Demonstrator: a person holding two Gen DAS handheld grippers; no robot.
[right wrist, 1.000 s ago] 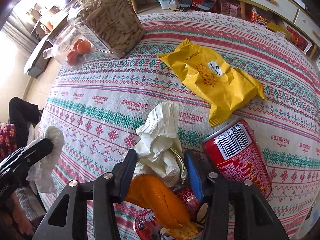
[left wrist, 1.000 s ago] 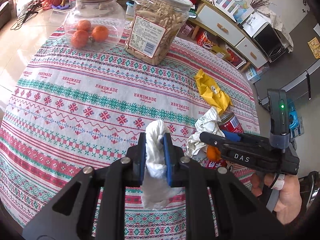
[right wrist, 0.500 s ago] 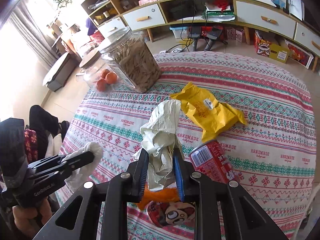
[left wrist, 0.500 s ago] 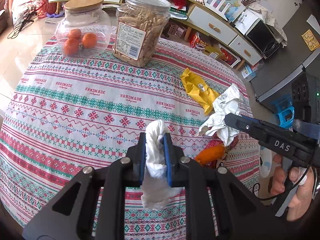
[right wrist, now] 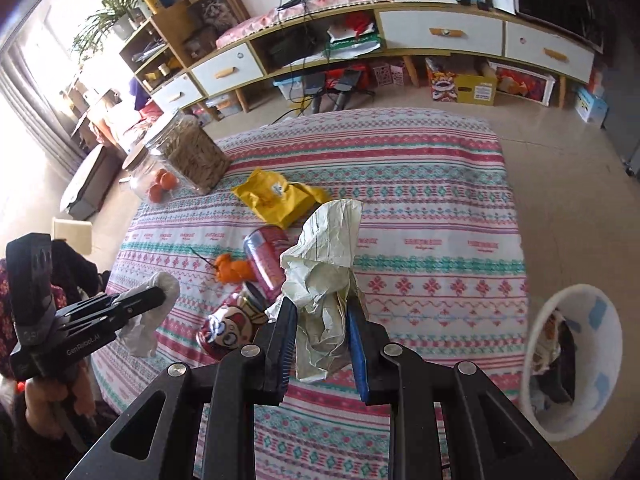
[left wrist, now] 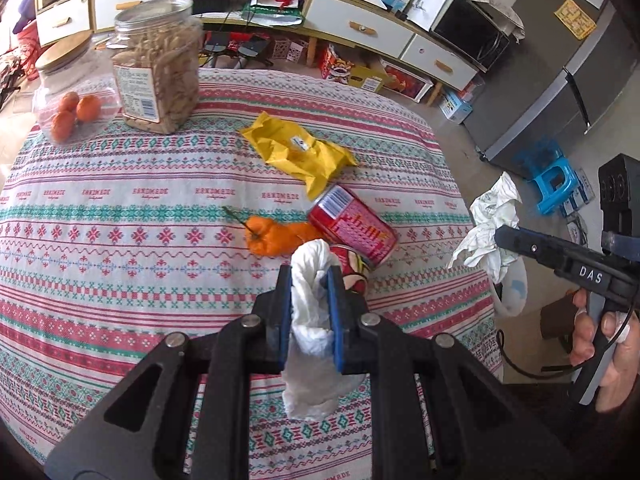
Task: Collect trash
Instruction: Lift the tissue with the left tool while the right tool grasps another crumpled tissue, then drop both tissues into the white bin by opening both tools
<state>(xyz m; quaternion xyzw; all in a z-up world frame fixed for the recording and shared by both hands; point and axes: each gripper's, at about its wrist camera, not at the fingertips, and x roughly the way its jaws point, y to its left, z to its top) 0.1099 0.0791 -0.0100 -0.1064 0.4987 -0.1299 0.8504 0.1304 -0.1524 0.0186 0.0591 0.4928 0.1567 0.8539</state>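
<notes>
My left gripper [left wrist: 310,280] is shut on a white crumpled tissue [left wrist: 310,320], held above the patterned tablecloth [left wrist: 120,240]. Off the table's right edge, my right gripper [right wrist: 322,304] is shut on a crumpled cream paper wrapper [right wrist: 324,276]; the left wrist view shows that wrapper [left wrist: 490,228] out past the table. On the cloth lie a yellow snack bag [left wrist: 298,150], a red can [left wrist: 352,228] on its side, orange peel [left wrist: 272,236] and a small cartoon-printed can [right wrist: 228,330]. A white bin [right wrist: 576,360] with trash inside stands on the floor at the right.
Two clear jars stand at the table's far left, one with nuts [left wrist: 158,66] and one with oranges [left wrist: 68,92]. Low cabinets [right wrist: 440,36] line the far wall. A blue stool [left wrist: 554,180] and a grey fridge [left wrist: 568,80] stand to the right.
The right gripper closed on the cream wrapper, lifted it off the table and carried it right past the table edge. The left gripper moved with its tissue, rising a little.
</notes>
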